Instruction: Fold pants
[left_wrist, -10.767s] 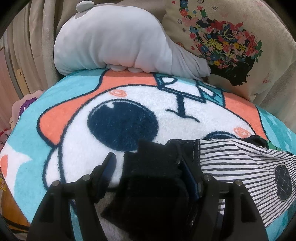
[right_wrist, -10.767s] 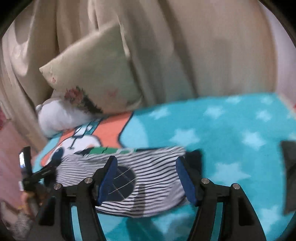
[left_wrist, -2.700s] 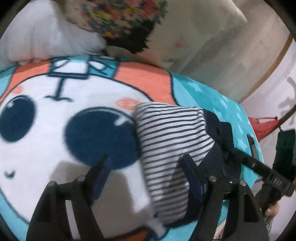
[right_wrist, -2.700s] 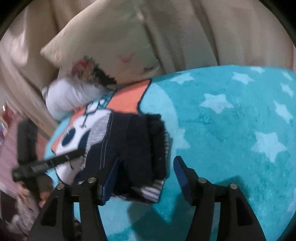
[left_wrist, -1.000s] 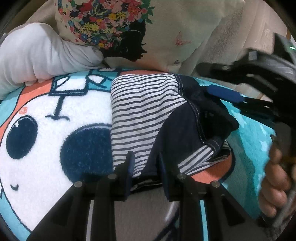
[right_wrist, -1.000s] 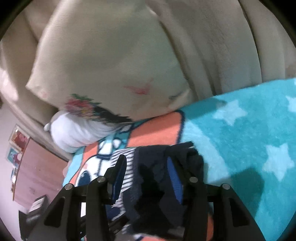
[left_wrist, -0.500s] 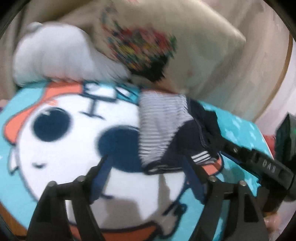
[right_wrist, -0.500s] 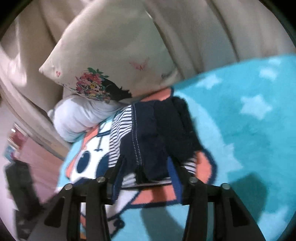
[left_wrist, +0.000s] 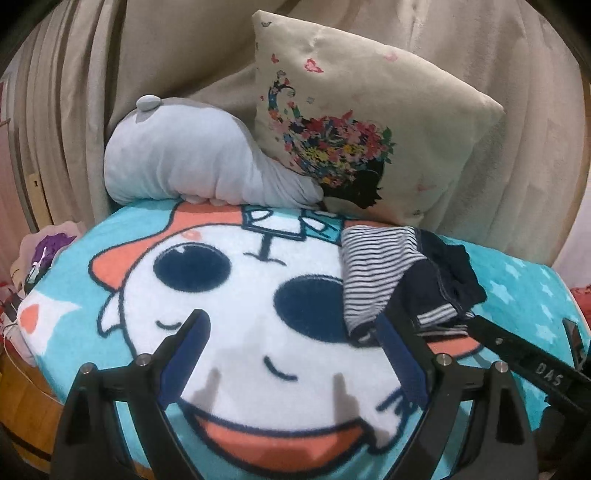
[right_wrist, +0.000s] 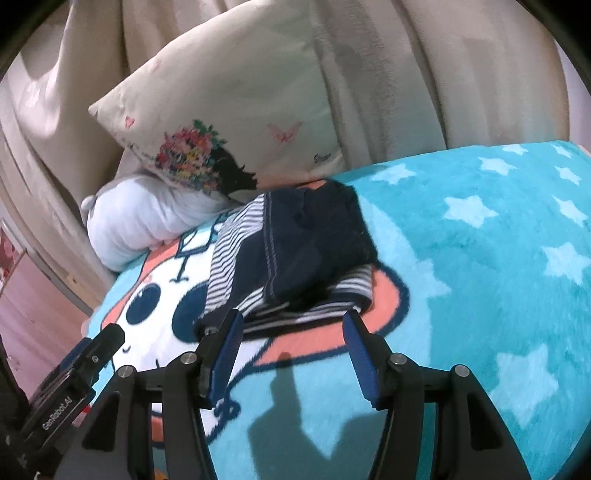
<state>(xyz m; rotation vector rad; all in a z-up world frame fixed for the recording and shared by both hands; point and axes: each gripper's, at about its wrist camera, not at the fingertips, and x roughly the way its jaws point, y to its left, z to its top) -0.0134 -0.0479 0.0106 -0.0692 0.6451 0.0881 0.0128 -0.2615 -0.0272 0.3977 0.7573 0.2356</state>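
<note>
The pants (left_wrist: 376, 273), navy with a striped lining, lie folded in a small bundle on the cartoon-face blanket (left_wrist: 229, 306), near its far edge. My left gripper (left_wrist: 291, 319) hovers over the blanket in front of and left of the bundle. Its jaws are opening and nothing is between them. In the right wrist view the pants (right_wrist: 303, 243) sit just beyond my right gripper (right_wrist: 292, 318). Those jaws are opening too, and the pads do not press on the cloth. The left gripper (right_wrist: 92, 354) shows at the lower left there.
A floral cushion (left_wrist: 351, 147) and a pale grey plush pillow (left_wrist: 192, 158) lean against beige drapes (left_wrist: 147, 55) behind the pants. The blanket's turquoise star part (right_wrist: 480, 258) stretches to the right. A wooden edge (left_wrist: 22, 398) shows at the lower left.
The left gripper let go of the pants' near edge, opened wide and drew back and up. The right gripper also pulled back and widened. The pants stay folded on the blanket.
</note>
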